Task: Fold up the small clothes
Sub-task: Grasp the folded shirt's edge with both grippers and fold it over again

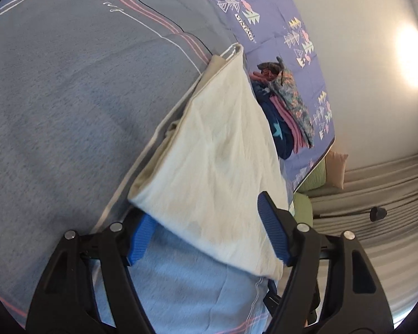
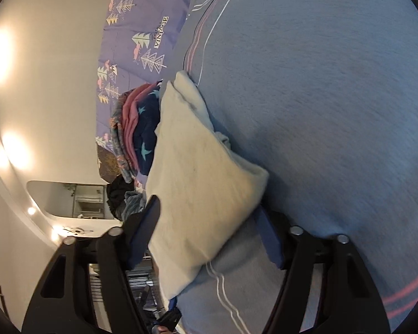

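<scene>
1. The left gripper (image 1: 206,222) is holding the folded cream cloth (image 1: 209,150), its jaws lying on either side of it.
2. The right gripper (image 2: 209,231) is gripping the same cloth (image 2: 200,194) likewise.
3. The cloth is lying over the blue bed cover (image 1: 69,97), beside a stack of folded clothes (image 1: 287,105).

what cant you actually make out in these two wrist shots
- Left wrist view: the left gripper has one pad tucked under the cream garment, so contact is unclear.
- Right wrist view: the right gripper straddles the garment; the grip is hidden by cloth and motion blur.
- Both views: the pile of clothes is half hidden behind the garment; its items can't be counted.
</scene>
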Available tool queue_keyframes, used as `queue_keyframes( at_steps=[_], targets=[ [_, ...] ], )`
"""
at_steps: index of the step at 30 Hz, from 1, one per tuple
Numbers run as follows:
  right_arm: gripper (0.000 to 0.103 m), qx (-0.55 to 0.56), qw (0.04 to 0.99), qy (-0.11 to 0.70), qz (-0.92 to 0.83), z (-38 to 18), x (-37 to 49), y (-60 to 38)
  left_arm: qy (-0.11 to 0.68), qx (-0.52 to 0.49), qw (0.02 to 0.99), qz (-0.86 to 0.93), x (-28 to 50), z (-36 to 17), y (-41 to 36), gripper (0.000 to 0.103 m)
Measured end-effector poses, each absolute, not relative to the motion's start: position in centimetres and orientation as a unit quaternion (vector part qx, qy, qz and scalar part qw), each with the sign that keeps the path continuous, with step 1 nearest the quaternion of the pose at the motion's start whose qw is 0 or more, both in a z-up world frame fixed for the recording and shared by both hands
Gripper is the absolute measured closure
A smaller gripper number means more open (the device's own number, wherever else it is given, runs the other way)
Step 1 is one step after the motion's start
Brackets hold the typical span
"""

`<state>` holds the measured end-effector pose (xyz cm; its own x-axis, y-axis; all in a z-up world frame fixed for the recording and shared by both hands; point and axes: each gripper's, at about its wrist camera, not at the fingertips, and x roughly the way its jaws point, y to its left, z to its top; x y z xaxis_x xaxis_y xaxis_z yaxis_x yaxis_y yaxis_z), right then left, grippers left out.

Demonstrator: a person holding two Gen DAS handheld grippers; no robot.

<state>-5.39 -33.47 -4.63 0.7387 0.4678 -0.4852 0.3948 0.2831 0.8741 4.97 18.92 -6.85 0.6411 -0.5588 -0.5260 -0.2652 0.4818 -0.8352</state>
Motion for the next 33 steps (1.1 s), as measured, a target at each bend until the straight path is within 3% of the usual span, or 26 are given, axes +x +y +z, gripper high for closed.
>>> queue_keyframes(
  at_steps=[1,2,3,4,5,6,15,22,25,27,29,33],
  targets=[
    [0.052,0.602,0.715,0.355,0.028,-4.9,-5.5,-33.6,0.407,-0.505,0.755,-0.095,4.7,-6.8,19.1,0.041],
    [0.065,0.609,0.713,0.345,0.03,-5.3,-5.7,-33.7,0.404,-0.511,0.754,-0.09,4.5,-7.1,19.4,0.061],
    [0.071,0.62,0.708,0.336,0.033,-6.0,-6.0,-33.8,0.398,-0.526,0.747,-0.084,4.3,-7.9,19.8,0.073],
    [0.088,0.629,0.702,0.33,0.035,-6.6,-6.1,-33.9,0.393,-0.545,0.736,-0.084,4.0,-8.9,20.3,0.098],
    [0.099,0.641,0.696,0.321,0.037,-7.2,-6.3,-34.0,0.387,-0.573,0.717,-0.088,3.9,-10.1,20.8,0.098],
    [0.1,0.648,0.693,0.311,0.042,-7.6,-6.6,-34.2,0.377,-0.59,0.707,-0.095,3.8,-10.7,21.1,0.098],
    [0.101,0.628,0.727,0.269,0.067,-4.8,-7.6,-34.5,0.335,-0.584,0.729,-0.125,3.7,-8.0,21.8,0.101],
    [0.101,0.645,0.709,0.277,0.062,-6.4,-7.9,-34.8,0.345,-0.567,0.737,-0.123,2.8,-8.1,21.3,0.1],
    [0.098,0.657,0.696,0.282,0.068,-7.3,-8.1,-34.8,0.351,-0.585,0.722,-0.116,2.6,-9.6,21.5,0.077],
    [0.095,0.647,0.702,0.288,0.074,-6.9,-8.1,-34.6,0.344,-0.584,0.726,-0.12,2.4,-9.5,21.4,0.075],
    [0.086,0.63,0.711,0.303,0.076,-6.4,-8.0,-33.9,0.351,-0.572,0.732,-0.116,2.6,-9.1,21.1,0.069],
    [0.081,0.604,0.719,0.338,0.06,-5.9,-7.1,-32.5,0.359,-0.56,0.74,-0.098,3.4,-8.5,20.3,0.058]
  ],
)
